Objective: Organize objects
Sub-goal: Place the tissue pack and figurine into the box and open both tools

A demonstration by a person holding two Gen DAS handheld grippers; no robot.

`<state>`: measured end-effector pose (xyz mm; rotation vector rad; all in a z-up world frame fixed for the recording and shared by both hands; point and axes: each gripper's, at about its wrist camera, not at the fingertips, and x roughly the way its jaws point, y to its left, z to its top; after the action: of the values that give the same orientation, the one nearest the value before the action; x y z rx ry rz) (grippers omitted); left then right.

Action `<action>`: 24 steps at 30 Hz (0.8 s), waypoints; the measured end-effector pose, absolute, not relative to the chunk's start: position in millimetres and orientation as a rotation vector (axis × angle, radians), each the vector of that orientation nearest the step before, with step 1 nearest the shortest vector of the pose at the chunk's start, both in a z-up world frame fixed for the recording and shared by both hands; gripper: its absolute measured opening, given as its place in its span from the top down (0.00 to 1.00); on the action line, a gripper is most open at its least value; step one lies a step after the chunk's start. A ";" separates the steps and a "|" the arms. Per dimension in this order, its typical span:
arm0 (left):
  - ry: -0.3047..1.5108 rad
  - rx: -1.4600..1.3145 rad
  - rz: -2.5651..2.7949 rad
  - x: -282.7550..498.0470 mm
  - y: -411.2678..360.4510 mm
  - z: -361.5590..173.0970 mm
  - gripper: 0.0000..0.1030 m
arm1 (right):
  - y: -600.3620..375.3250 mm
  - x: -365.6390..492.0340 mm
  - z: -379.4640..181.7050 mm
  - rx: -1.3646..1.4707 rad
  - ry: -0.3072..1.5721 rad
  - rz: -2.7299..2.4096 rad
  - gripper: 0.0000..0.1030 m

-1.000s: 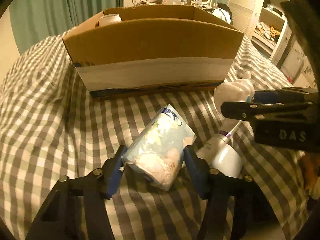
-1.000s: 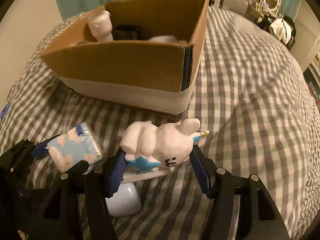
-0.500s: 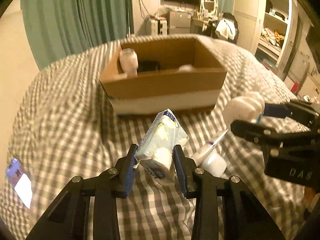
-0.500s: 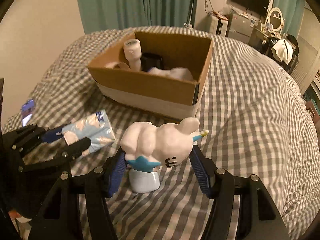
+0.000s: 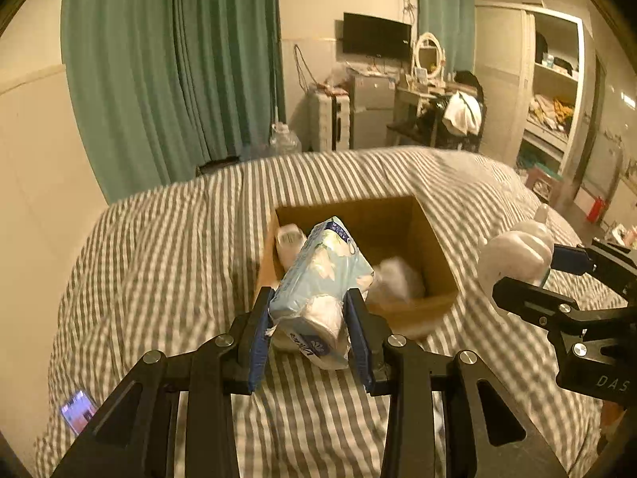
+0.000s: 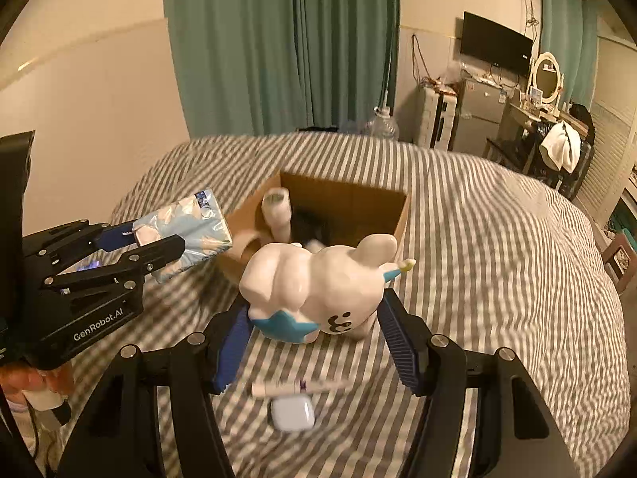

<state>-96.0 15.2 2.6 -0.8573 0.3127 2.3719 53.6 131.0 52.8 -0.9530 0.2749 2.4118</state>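
My left gripper [image 5: 311, 328] is shut on a light blue tissue pack [image 5: 318, 286], held in the air above the checked bed in front of an open cardboard box [image 5: 438, 275]. From the right wrist view the same tissue pack [image 6: 191, 231] hangs left of the box [image 6: 400, 223]. My right gripper [image 6: 314, 332] is shut on a white rabbit figure [image 6: 314, 283] with a blue star and a smiling face, also lifted clear of the bed. The rabbit figure [image 5: 517, 255] appears at the right in the left wrist view. The box holds a white jar [image 6: 276, 207] and a dark item.
A white tube [image 6: 294, 388] and a small white case [image 6: 292, 414] lie on the bedspread below the right gripper. A phone [image 5: 77, 412] rests near the bed's left edge. Green curtains, a television, a dresser and shelves stand beyond the bed.
Both grippers have risen well above the bed with their loads; the box now lies lower and farther off. The left jaws closed onto the tissue pack between the earliest frame and the middle one.
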 end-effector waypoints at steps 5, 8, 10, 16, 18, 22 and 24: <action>0.342 -0.836 2.385 -127.3 36.7 8.3 0.65 | 165.7 25.0 65.3 -0.918 0.274 2.420 0.40; 0.353 -0.853 2.377 -150.7 51.0 0.4 0.65 | 184.5 4.8 62.8 -0.916 0.278 2.422 0.40; 0.355 -0.873 2.367 -167.5 59.1 -9.1 0.65 | 198.8 -11.8 57.8 -0.926 0.284 2.421 0.40; 0.391 -0.950 2.303 -202.9 88.4 -49.3 0.65 | 239.7 -55.0 25.5 -0.994 0.308 2.392 0.40; 0.395 -0.966 2.278 -207.2 91.6 -63.3 0.65 | 252.4 -65.2 12.1 -1.019 0.323 2.379 0.40; 0.389 -0.983 2.245 -215.8 100.2 -81.7 0.65 | 274.0 -74.6 -13.6 -1.049 0.353 2.354 0.40; 0.390 -0.993 2.233 -218.8 104.4 -90.1 0.65 | 280.6 -75.5 -23.6 -1.058 0.385 2.351 0.40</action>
<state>-218.8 104.4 -90.1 -0.9931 0.3901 2.2332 -75.5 280.6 -23.6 -1.0584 0.3847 2.3506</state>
